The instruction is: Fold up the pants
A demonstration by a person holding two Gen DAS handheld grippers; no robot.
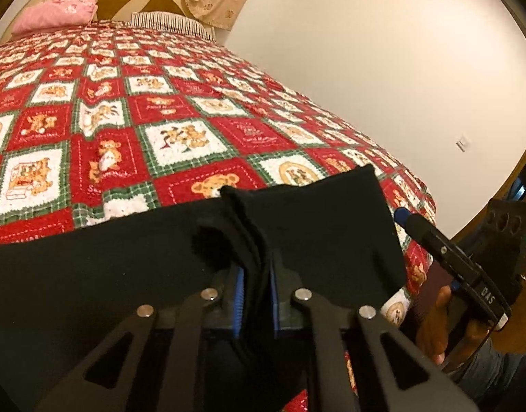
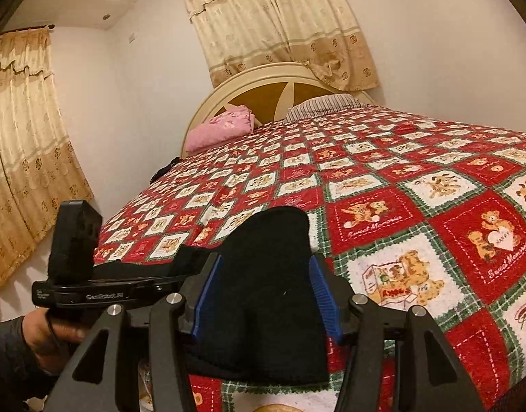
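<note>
My left claw [image 1: 256, 271] pinched tight on black pants [image 1: 317, 226] at the quilt's [image 1: 180, 116] near edge, my right claw [image 2: 263, 295] half open around a bunched fold, pads' contact unclear

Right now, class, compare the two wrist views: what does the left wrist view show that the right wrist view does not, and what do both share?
Only the left wrist view shows the left tool pinched shut on a bunched fold of the black pants, and a white wall switch.

Only the right wrist view shows the right tool with pants fabric between its blue pads, which do not clearly press on it, plus the side curtain.

Both share the teddy-bear quilt, pink pillow, striped pillow and headboard.
</note>
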